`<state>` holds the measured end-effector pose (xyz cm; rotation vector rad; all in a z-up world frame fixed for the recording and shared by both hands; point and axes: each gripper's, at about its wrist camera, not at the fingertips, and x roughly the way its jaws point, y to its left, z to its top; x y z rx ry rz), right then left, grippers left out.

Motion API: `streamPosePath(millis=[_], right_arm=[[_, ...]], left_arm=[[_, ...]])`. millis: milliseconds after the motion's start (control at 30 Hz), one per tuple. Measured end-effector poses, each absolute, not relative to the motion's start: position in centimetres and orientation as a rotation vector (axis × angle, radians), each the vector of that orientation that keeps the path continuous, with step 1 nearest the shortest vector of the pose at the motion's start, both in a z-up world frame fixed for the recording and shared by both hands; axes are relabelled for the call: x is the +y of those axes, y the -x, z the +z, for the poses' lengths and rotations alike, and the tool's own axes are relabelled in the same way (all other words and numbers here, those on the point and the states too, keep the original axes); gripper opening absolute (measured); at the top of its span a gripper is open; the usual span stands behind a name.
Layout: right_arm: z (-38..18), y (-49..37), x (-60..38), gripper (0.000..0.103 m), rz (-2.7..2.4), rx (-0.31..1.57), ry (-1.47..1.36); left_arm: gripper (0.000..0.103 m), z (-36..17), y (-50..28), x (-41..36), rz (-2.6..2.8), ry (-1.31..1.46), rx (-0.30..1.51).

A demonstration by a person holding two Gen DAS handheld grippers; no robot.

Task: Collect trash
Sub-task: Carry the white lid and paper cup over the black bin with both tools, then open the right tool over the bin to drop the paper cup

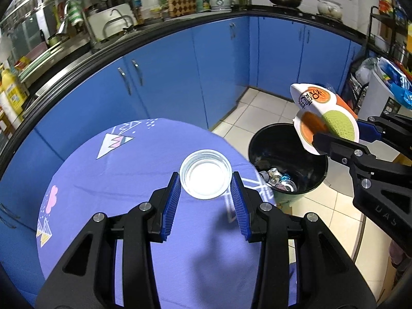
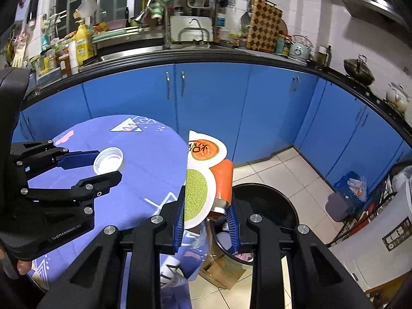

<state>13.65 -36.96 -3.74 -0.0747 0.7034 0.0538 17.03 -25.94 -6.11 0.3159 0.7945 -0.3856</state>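
Table (image 1: pixel 103 180) with purple patterned cloth sits at left, in front of blue cabinets (image 1: pixel 180 64). Left gripper (image 1: pixel 206 193) hovers over the table, jaws apart, straddling a clear plastic lid (image 1: pixel 206 177) that lies rim-up on the cloth; blue pads sit just beside the lid's two sides, contact not clear, so not gripping as far as visible. Right wrist view shows same: lid (image 2: pixel 108 160) between the left gripper's (image 2: pixel 108 163) fingers, far pad at its edge, near finger just below it. To the right, off the table edge, black bin (image 1: pixel 288 164) stands on the tiled floor, some wrappers and crumpled trash in the bottom. Right gripper (image 1: pixel 337 139) is clamped on a flattened carton (image 1: pixel 324 118), white with orange and a green melon print, held tilted above the bin's right rim. In right wrist view, the carton (image 2: pixel 203 177) stands on edge between the right gripper's (image 2: pixel 206 219) blue pads, bin (image 2: pixel 270 206) just beyond and below it. Cardboard piece (image 2: pixel 221 267) lies on the floor by the bin base. Counter behind holds kettle (image 2: pixel 300 50), wok (image 2: pixel 359 68), bottles.
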Motion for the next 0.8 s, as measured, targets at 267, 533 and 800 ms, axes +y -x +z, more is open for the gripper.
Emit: streamPosePath(millis=[267,533,800], right_arm=[[-4.3,-14.5,-40.5,0.028,0.013,0.704,0.034],[-5.0,-16.4,-43.5,0.037,-0.027,0.703,0.013],[-5.3,-17.6,-46.4,0.094,-0.175,0.648,0.046]], left_arm=[[0.041,-6.6,-18.5,-29.2,-0.408,-0.344,0.806],[0.041,-7.3,-20.7,-32.2,-0.429,-0.367,0.815],[0.041,-8.1,-23.1,-34.9,-0.445,-0.381,0.833]])
